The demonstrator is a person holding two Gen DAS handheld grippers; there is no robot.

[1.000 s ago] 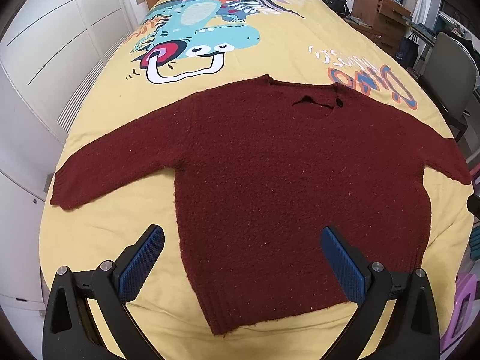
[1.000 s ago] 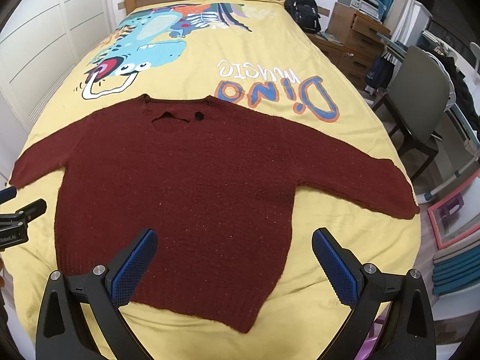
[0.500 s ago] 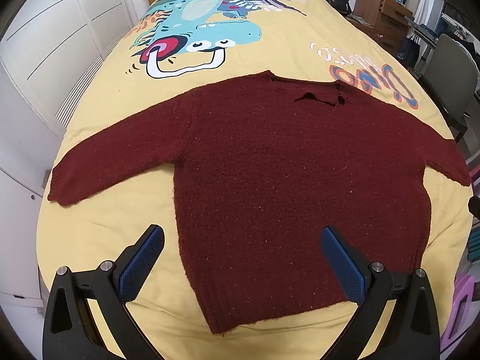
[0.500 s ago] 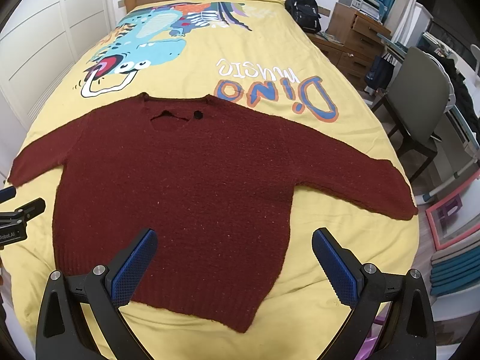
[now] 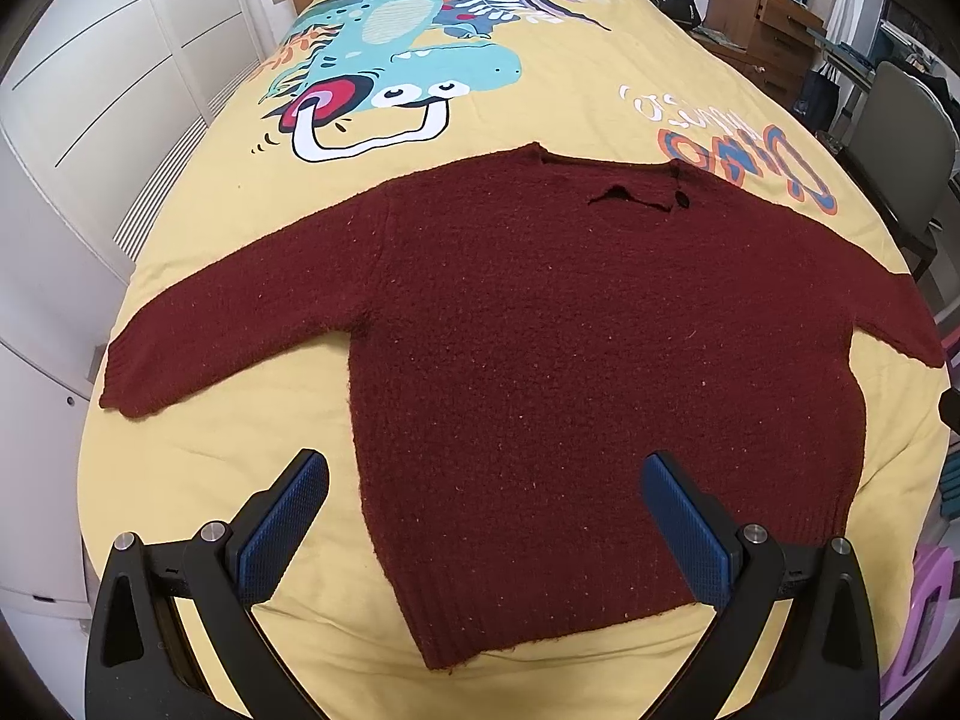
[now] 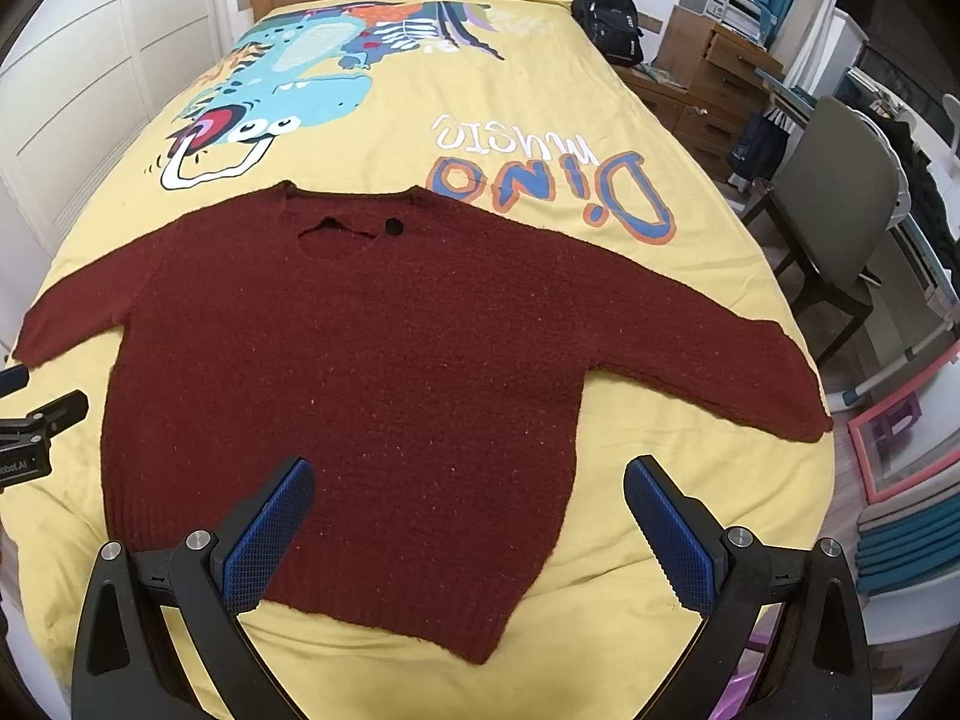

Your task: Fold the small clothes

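A dark red knitted sweater (image 5: 570, 348) lies flat on the yellow bedspread (image 5: 540, 102), both sleeves spread out sideways and the hem nearest me. It also shows in the right wrist view (image 6: 372, 372). My left gripper (image 5: 486, 516) is open and empty, held above the hem's left part. My right gripper (image 6: 468, 516) is open and empty, held above the hem's right part. The left gripper's body (image 6: 36, 438) shows at the left edge of the right wrist view.
The bedspread carries a dinosaur print (image 6: 282, 102) and "Dino music" lettering (image 6: 558, 180). White wardrobe doors (image 5: 90, 120) stand left of the bed. A grey chair (image 6: 840, 210), wooden drawers (image 6: 708, 84) and a black backpack (image 6: 606, 18) stand to the right.
Both grippers have shifted slightly, so the sweater sits a little lower in the views. Both stay open; the sweater has not moved on the bed.
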